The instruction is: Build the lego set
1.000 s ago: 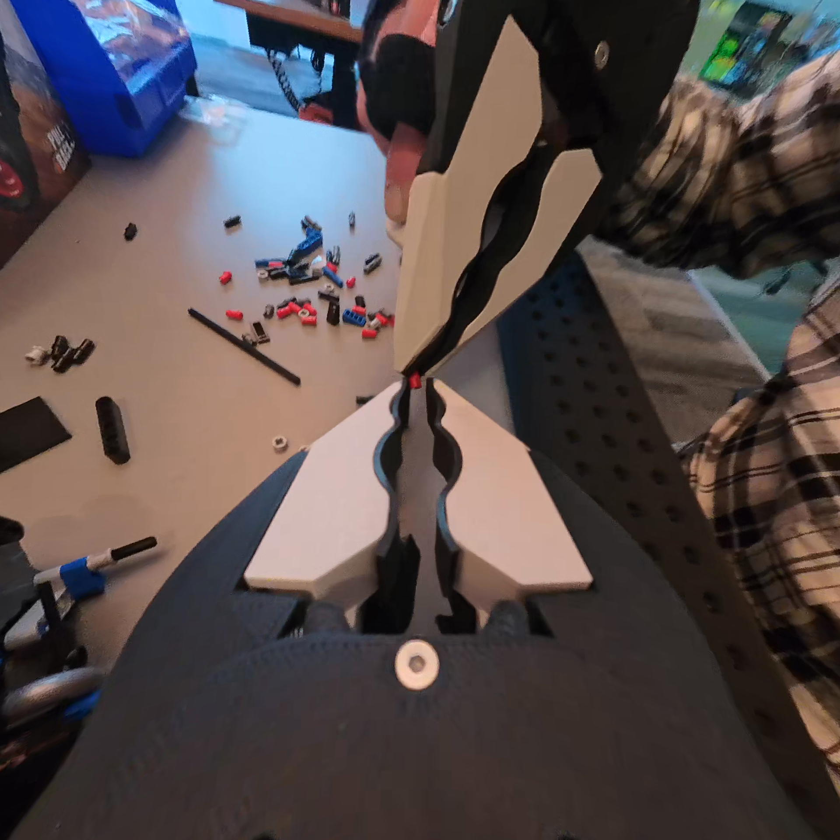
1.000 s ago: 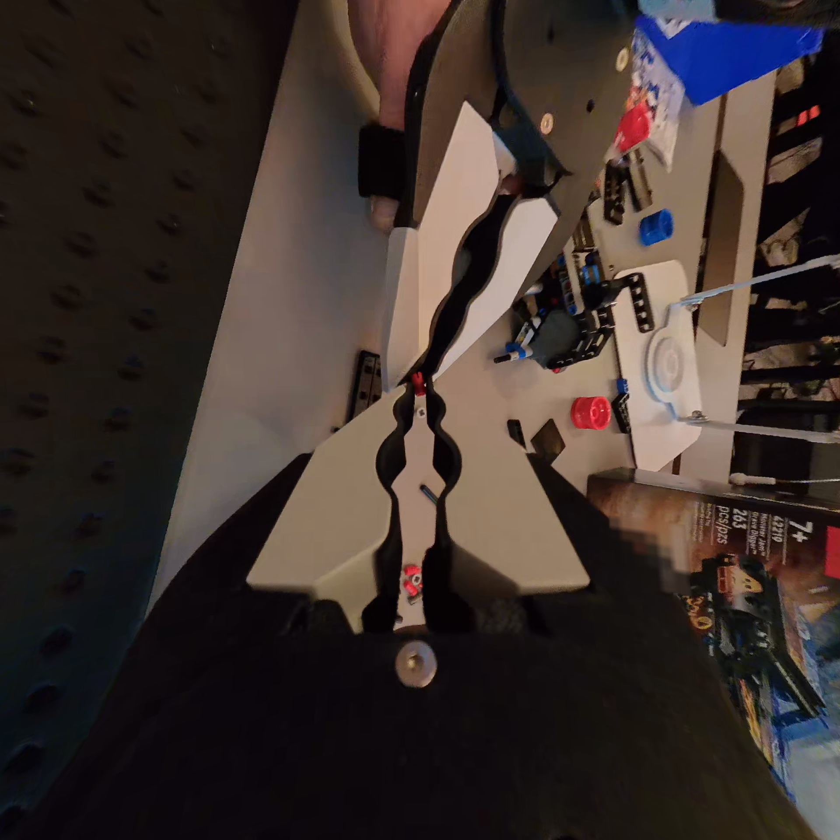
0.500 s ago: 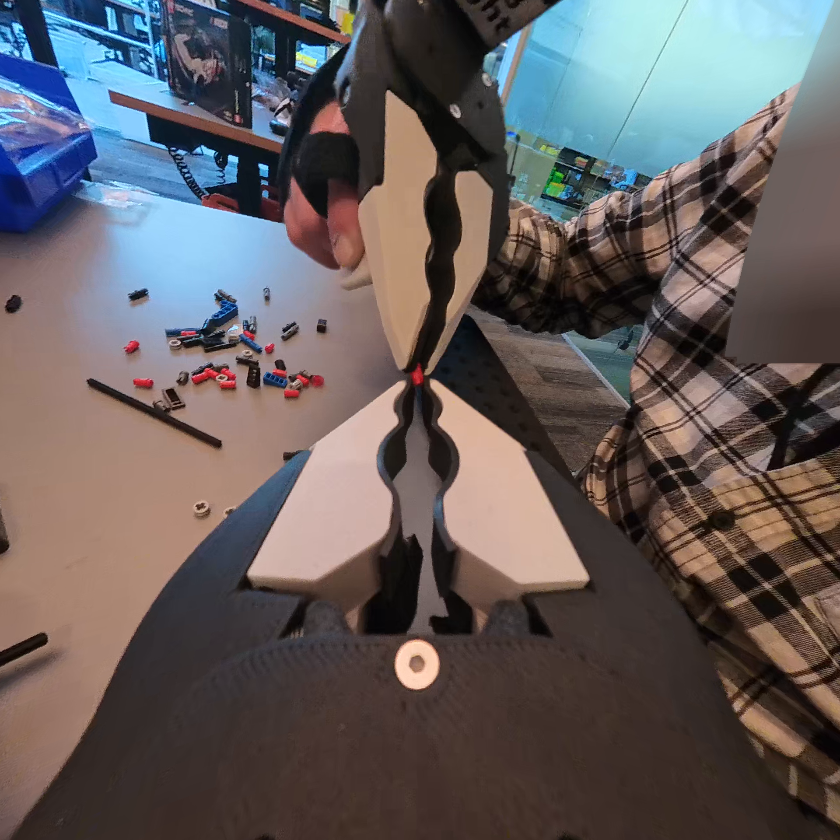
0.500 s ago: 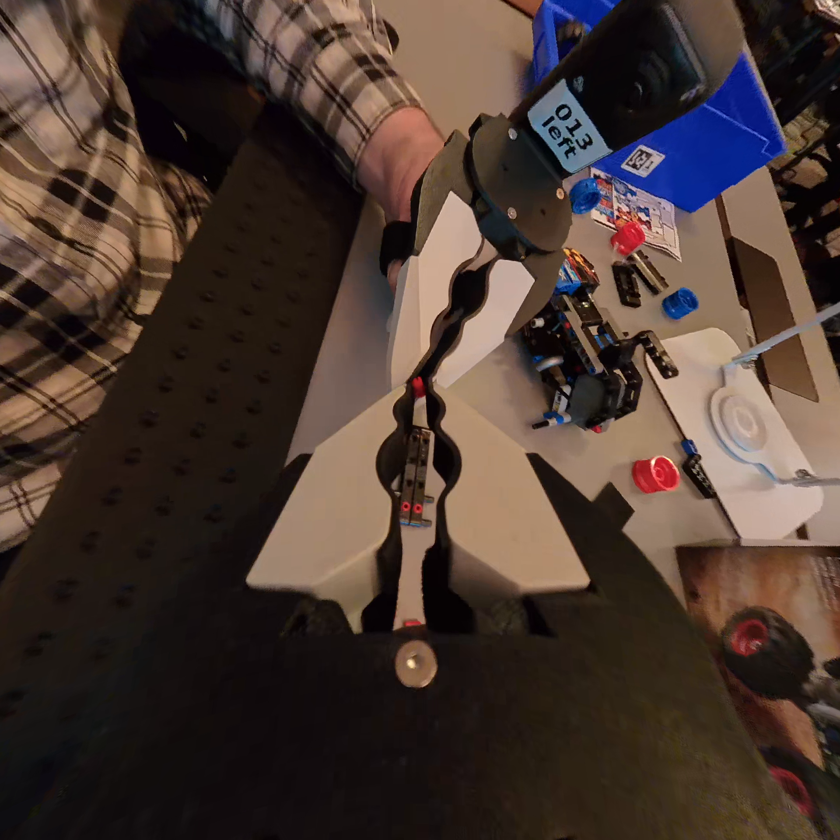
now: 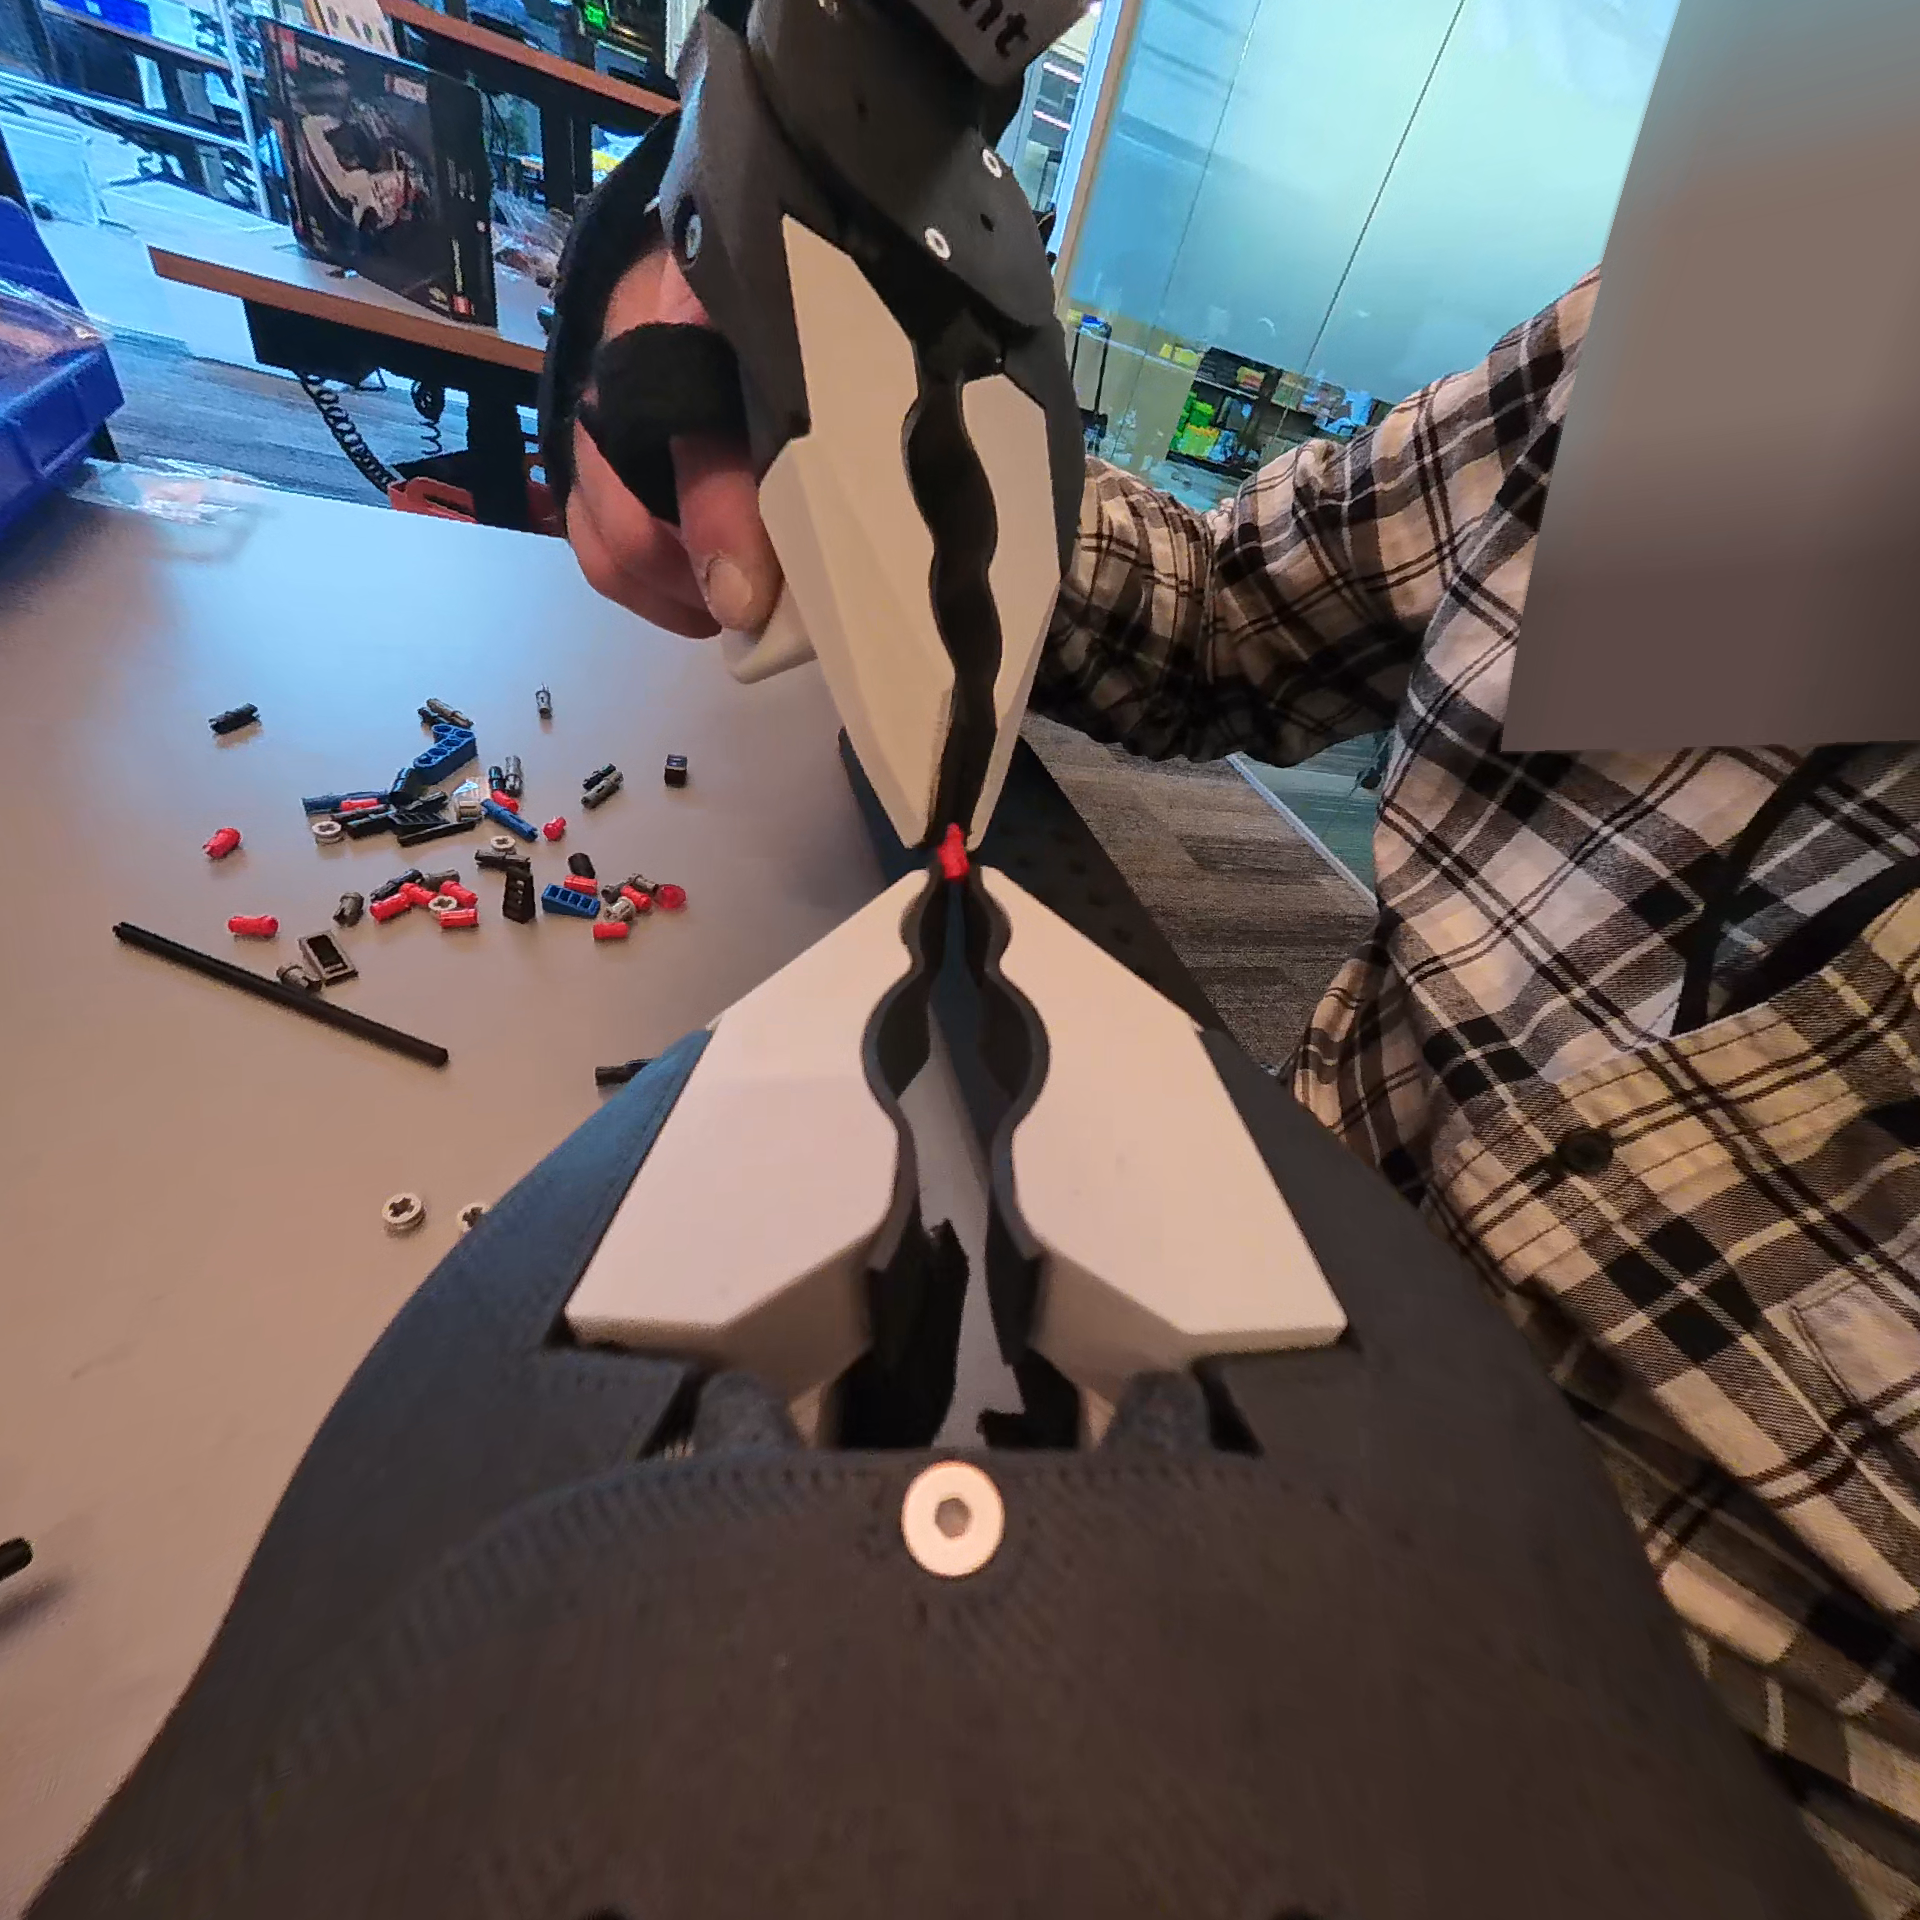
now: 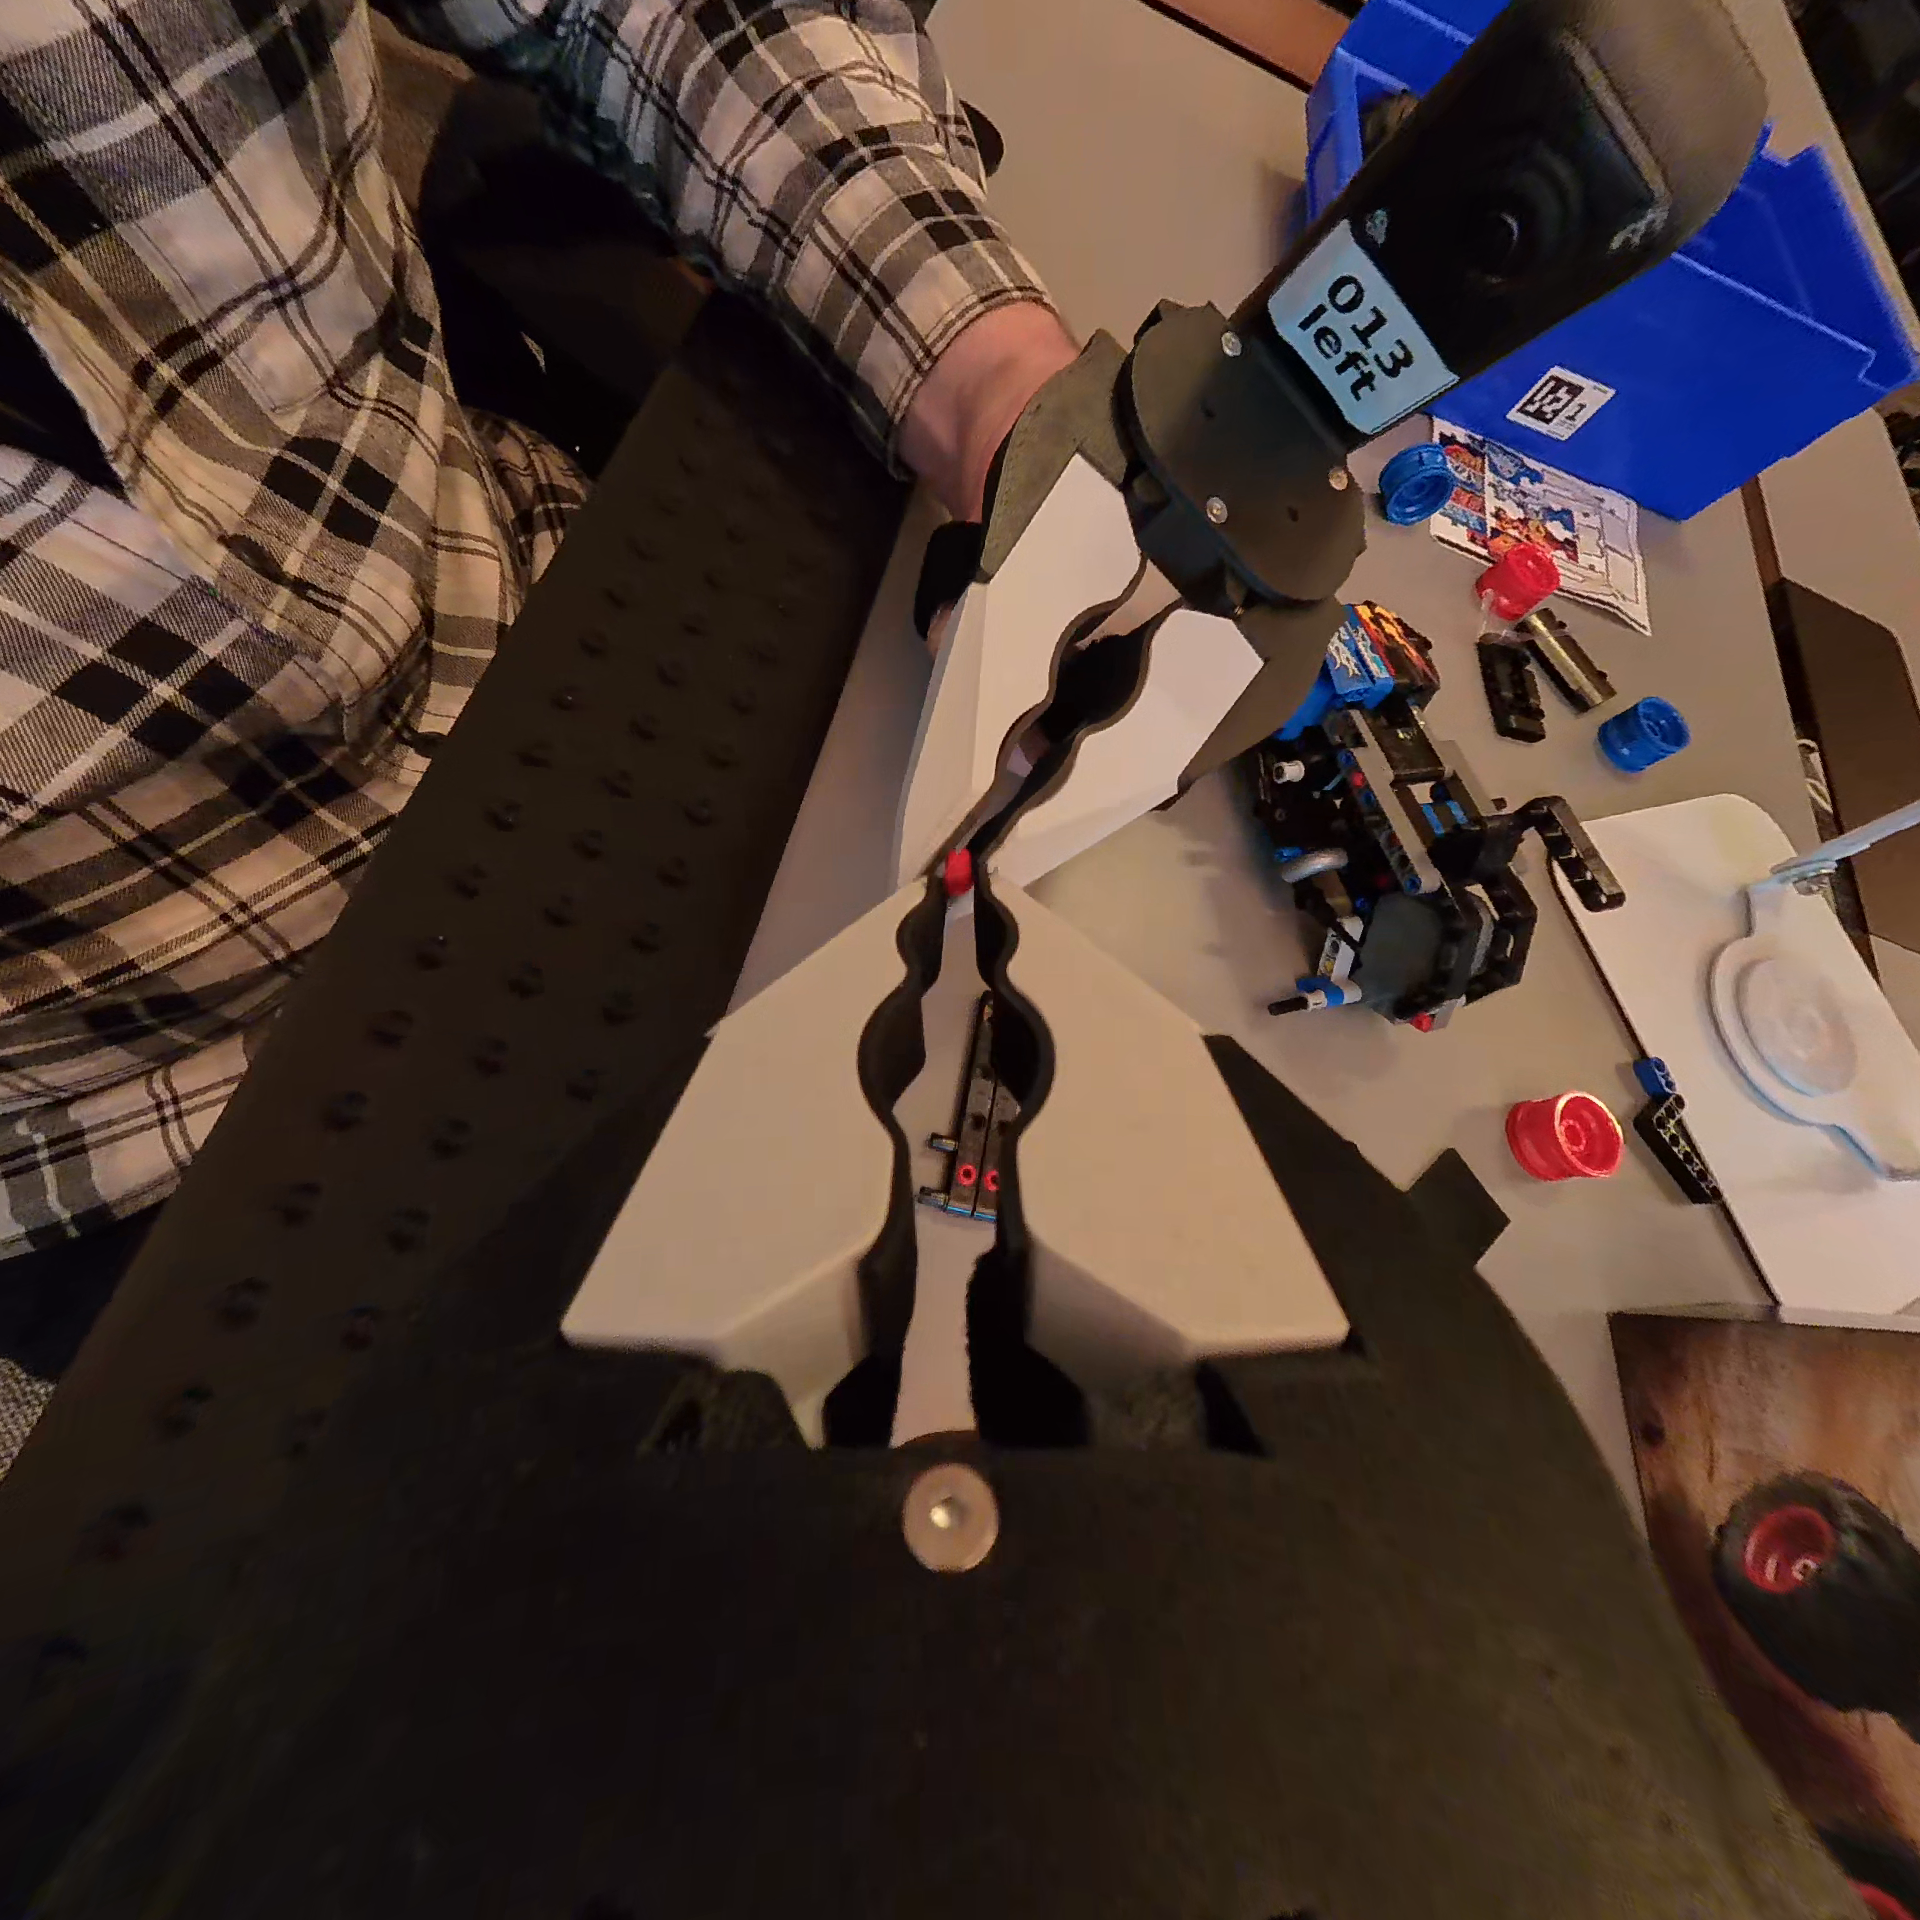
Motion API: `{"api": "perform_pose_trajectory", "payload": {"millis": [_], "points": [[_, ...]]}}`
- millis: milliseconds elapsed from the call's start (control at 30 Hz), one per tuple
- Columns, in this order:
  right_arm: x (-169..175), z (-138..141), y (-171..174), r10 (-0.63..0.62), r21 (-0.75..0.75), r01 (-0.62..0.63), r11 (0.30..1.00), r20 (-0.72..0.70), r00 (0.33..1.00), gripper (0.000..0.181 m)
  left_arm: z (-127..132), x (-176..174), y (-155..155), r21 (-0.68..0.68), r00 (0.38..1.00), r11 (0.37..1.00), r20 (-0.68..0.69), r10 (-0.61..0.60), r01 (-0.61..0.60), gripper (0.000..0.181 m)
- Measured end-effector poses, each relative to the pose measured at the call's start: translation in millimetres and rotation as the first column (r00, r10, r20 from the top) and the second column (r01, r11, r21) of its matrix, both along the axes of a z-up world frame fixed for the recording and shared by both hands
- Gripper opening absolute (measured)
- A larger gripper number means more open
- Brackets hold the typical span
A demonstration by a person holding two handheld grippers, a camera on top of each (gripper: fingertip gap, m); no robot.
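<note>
A small red pin (image 5: pixel 949 852) is pinched between the tips of both grippers, which meet tip to tip above the table's near edge. My left gripper (image 5: pixel 951 888) is shut on its lower end. My right gripper (image 5: pixel 951 821) comes down from above and is shut on the other end. In the right wrist view the red pin (image 6: pixel 957 871) sits at my right gripper's (image 6: pixel 958 896) tips, with the left gripper (image 6: pixel 977 844) reaching in from the upper right. The partly built black and blue vehicle (image 6: pixel 1392 831) stands on the table behind.
Loose red, blue and black pieces (image 5: pixel 468 852) and a long black axle (image 5: pixel 281 994) lie on the grey table. A black beam assembly (image 6: pixel 982 1132), red wheel (image 6: pixel 1564 1135), blue wheel (image 6: pixel 1642 732), blue bin (image 6: pixel 1662 343), white board (image 6: pixel 1683 1195) and black dotted mat (image 6: pixel 520 935) are nearby. A person's plaid sleeve (image 5: pixel 1558 1039) is close. The tips of both grippers are at nearly the same place.
Both grippers have stayed tip to tip on the red pin while turning and rising together. The views have swung, so the person and the room now show more.
</note>
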State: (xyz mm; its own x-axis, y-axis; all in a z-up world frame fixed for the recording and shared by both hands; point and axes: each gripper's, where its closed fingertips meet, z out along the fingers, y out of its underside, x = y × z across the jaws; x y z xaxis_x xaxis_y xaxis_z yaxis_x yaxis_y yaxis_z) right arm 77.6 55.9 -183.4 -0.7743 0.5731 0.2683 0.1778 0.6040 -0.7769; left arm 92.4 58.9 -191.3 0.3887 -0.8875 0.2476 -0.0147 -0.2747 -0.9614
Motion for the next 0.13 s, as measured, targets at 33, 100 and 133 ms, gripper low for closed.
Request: {"api": "perform_pose_trajectory", "payload": {"millis": [33, 100, 133], "points": [[0.3, -0.8, 0.1, 0.001, 0.004, -0.001, 1.0, 0.001, 1.0, 0.003, 0.9, 0.5, -1.0, 0.002, 1.0, 1.0, 0.006, -0.006, 0.006, 0.001], [1.5, -1.7, -1.0, 0.008, 0.006, -0.008, 1.0, 0.002, 1.0, 0.001, 0.1, 1.8, -2.4, 0.001, 1.0, 1.0, 0.003, -0.015, 0.015, 0.001], [1.9, -2.0, -1.1, 0.009, 0.008, -0.009, 1.0, 0.003, 1.0, 0.001, -0.8, 2.5, -2.5, -0.002, 1.0, 1.0, 0.001, -0.017, 0.017, 0.001]]}}
